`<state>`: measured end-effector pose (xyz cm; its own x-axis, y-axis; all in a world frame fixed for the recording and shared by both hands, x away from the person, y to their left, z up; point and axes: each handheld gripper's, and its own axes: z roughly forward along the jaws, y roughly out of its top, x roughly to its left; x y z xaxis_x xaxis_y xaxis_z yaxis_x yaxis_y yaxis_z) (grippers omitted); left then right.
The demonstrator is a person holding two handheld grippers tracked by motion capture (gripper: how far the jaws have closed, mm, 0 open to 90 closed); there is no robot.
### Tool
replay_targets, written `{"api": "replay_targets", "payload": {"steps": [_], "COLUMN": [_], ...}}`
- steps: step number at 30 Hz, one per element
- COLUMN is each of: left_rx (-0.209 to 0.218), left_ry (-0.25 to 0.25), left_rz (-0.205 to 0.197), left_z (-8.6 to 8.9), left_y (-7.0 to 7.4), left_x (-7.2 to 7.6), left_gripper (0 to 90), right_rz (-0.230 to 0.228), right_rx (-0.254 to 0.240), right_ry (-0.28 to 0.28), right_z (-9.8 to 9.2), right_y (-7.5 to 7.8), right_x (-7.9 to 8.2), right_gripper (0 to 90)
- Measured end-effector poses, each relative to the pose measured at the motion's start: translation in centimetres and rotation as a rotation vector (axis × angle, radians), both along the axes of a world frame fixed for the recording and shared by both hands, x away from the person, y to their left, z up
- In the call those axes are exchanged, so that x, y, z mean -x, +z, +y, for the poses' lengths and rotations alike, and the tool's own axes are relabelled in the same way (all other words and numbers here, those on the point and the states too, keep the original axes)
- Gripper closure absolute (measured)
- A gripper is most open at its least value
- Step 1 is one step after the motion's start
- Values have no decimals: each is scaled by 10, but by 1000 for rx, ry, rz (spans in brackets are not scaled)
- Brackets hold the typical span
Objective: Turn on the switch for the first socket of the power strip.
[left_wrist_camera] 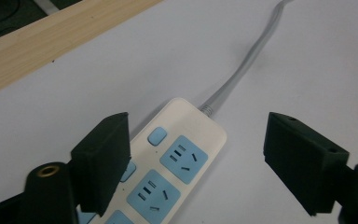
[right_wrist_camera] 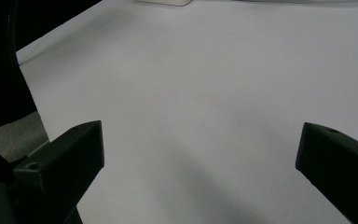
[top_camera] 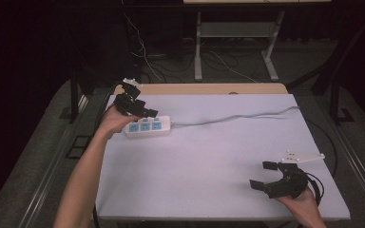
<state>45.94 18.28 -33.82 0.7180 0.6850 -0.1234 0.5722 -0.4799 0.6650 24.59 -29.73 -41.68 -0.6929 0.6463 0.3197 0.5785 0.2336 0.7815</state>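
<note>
Dark room w/ cables and grey desk legs on the floor behind; work surface is a white-topped table with a pale wooden far edge (top_camera: 204, 89).

1. Table top: flat, matte, bare apart from the item below.

2. Work item: cream plastic power strip with blue sockets and blue switch (top_camera: 147, 127), lying flat near the far-left corner of the table. Its grey round cable (top_camera: 237, 117) runs from the strip's right end across to the far-right edge.
 - Handling, est.: rigid moulded shell, light to moderate weight, smooth sides, so likely slippery under hard pads. Not fragile, but avoid pressing the switch or socket faces.
 - Cable is flexible and will drag/resist; expect the strip to yaw toward the cable end when lifted.
 - Grip pt: across the narrow width, on the long side walls, approx. mid-body.

3. My left gripper (left_wrist_camera: 198, 163): jaws partly spread, straddling the strip's cable end from above, pads not pressing on it. Nothing held.

4. My right gripper (top_camera: 266, 176): near-right area of the table, well apart from the strip, jaws wide, empty.
</note>
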Motion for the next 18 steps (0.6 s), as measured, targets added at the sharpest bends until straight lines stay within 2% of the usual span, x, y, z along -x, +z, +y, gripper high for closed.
{"api": "replay_targets", "payload": {"steps": [3, 7, 10, 18], "left_rx": [3, 18, 6, 7], "left_ry": [-3, 1, 3, 27], "left_rz": [-1, -4, 7, 8], "left_z": [-2, -3, -5, -9], "left_y": [-2, -4, -8, -19], "left_x": [-3, -6, -9, -17], "left_gripper": [289, 441, 561, 803], "right_rz": [0, 0, 0, 0], "right_rx": [0, 2, 2, 6], "right_ry": [0, 1, 0, 4], "right_z": [0, 0, 0, 1], "right_y": [0, 0, 0, 0], "right_x": [0, 0, 0, 1], "right_gripper": [6, 6, 6, 6]}}
